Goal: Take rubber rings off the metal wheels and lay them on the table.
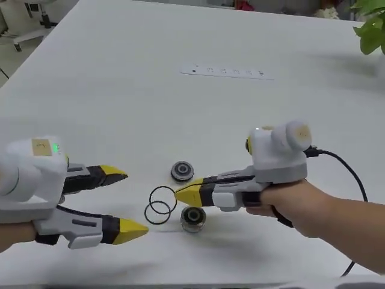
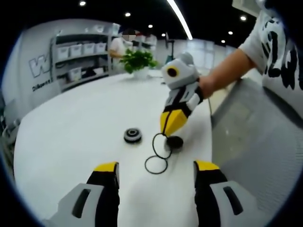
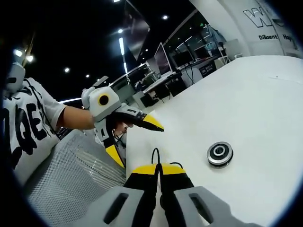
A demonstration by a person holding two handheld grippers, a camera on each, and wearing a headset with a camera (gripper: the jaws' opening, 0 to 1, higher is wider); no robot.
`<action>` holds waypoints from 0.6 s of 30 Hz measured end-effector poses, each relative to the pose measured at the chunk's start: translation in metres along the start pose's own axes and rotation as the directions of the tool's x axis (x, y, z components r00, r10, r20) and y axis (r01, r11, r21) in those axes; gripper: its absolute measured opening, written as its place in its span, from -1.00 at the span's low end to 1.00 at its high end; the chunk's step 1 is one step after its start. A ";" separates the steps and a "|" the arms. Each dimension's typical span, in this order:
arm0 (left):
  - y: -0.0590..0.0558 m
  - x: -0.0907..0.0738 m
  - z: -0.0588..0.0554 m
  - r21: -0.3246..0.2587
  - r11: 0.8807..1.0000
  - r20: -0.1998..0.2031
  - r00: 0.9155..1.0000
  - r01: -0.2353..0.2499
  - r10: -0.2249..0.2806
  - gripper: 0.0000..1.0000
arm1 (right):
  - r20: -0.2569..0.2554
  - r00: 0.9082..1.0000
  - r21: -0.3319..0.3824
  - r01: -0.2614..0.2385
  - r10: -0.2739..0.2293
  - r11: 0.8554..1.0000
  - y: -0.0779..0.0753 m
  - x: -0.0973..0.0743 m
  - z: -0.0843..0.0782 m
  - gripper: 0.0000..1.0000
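A: Right, entry one, the white worktop [image 1: 180,108]. What's on it?

B: Two small round metal wheels with dark hubs, both toward the near edge. The farther wheel [image 1: 181,171] sits further in and the nearer wheel [image 1: 193,218] closer to that edge. I cannot tell whether any rubber is left on either.

A: Rubber rings?

B: Two thin black rubber rings, just beside the nearer wheel. The flat ring [image 1: 157,212] lies on the worktop. The held ring [image 1: 162,197] overlaps it, pinched at its rim by the right gripper [image 1: 183,194], whose jaws are pressed together on the cord.

A: Left gripper?

B: Left gripper [image 1: 126,201]: jaws spread wide with nothing between them, low by the near left edge and apart from the rings.

A: Handling notes?

B: The rings are probably light, limp and stretchy. They would likely sag when lifted and could slip from smooth tips, so grip across the cord at one point of the loop. The wheels look rigid and heavier, and may roll if tipped.
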State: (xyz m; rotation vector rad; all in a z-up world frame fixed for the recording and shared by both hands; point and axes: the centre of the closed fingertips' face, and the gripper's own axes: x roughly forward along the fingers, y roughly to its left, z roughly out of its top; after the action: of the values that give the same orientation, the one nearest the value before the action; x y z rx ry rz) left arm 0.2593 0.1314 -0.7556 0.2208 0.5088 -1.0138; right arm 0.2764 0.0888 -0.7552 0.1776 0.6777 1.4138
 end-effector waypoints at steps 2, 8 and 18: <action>0.002 -0.002 -0.004 -0.002 1.000 -0.007 1.000 -0.009 0.009 0.31 | -0.002 1.000 0.005 0.002 -0.002 1.000 -0.002 0.005 -0.001 -1.00; 0.008 -0.007 -0.008 -0.011 1.000 -0.012 1.000 -0.028 0.028 0.37 | -0.023 1.000 0.003 -0.001 0.001 1.000 -0.003 0.019 -0.006 -1.00; 0.011 -0.010 -0.012 -0.014 0.999 -0.019 0.999 -0.038 0.038 0.41 | -0.050 0.998 -0.012 0.025 -0.025 1.000 -0.009 0.036 -0.014 -1.00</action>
State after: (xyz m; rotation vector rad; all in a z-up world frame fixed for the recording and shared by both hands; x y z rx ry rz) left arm 0.2607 0.1488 -0.7614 0.2267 0.5272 -0.9712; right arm 0.2767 0.1172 -0.7824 0.1246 0.7108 1.4017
